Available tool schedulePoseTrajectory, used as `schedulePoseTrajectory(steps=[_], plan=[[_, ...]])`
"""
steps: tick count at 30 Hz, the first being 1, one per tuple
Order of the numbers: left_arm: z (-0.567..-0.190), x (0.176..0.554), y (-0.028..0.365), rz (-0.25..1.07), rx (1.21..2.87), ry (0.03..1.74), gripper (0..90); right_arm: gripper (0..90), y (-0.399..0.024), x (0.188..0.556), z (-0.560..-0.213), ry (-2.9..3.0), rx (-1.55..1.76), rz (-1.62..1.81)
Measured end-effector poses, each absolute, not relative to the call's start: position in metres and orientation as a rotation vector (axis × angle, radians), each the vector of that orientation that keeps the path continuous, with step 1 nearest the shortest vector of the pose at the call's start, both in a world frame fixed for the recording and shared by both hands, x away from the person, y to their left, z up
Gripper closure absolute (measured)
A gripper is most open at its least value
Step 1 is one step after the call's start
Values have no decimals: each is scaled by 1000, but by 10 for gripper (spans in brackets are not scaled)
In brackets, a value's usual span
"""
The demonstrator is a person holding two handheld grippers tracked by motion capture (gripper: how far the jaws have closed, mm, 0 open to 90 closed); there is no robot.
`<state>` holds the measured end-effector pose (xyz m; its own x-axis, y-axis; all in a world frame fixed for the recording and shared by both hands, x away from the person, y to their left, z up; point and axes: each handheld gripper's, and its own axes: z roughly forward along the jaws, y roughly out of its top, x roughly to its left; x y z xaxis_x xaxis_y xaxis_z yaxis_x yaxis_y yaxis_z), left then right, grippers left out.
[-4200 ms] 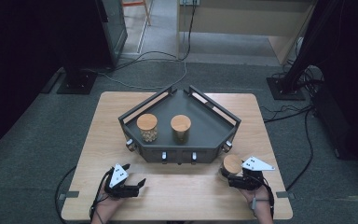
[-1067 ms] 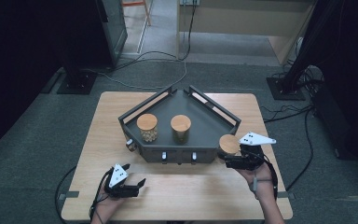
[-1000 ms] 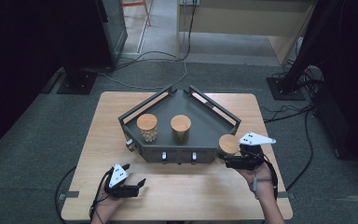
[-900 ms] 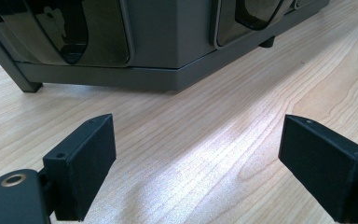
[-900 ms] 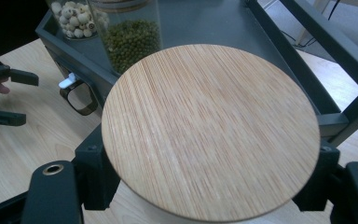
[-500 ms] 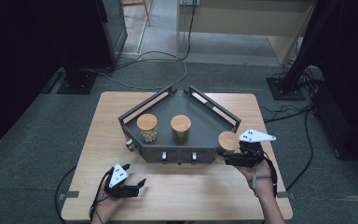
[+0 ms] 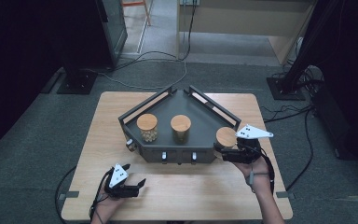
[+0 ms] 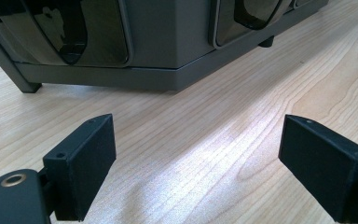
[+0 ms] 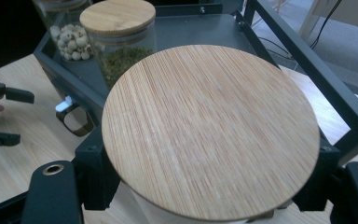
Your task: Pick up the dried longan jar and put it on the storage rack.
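The right claw (image 7: pixel 224 154) is clamped on a glass jar with a round bamboo lid (image 7: pixel 226 136), gripping the glass body just under the lid so the jar hangs upright and nothing inside tips. It holds the jar at the right near corner of the dark grey five-sided metal rack (image 7: pixel 179 154), level with the rack's tray, which looks like the step of bringing it in to join the others. Two matching jars stand on that tray: the bamboo-lidded jar of pale round seeds (image 7: pixel 147 128) to the left and the bamboo-lidded jar of greenish contents (image 7: pixel 181 129) in the middle, leaving the right part of the tray free for a third. The left claw (image 7: pixel 135 179) rests low over the light wooden bench (image 7: pixel 191 196) at the near left, its jaws standing wide with nothing between them, well clear of the rack's front, so it seems to be simply waiting out of the way.
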<state>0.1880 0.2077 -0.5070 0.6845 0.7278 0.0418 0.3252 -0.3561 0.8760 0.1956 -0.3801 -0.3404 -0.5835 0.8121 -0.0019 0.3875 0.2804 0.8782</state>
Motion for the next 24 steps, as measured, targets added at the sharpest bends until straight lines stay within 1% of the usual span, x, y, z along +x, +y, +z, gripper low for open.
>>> schedulePoseTrajectory(steps=[24], plan=[[-507, 188, 209, 533, 1950, 818, 108, 255, -369, 216, -341, 2072, 1101, 1237]])
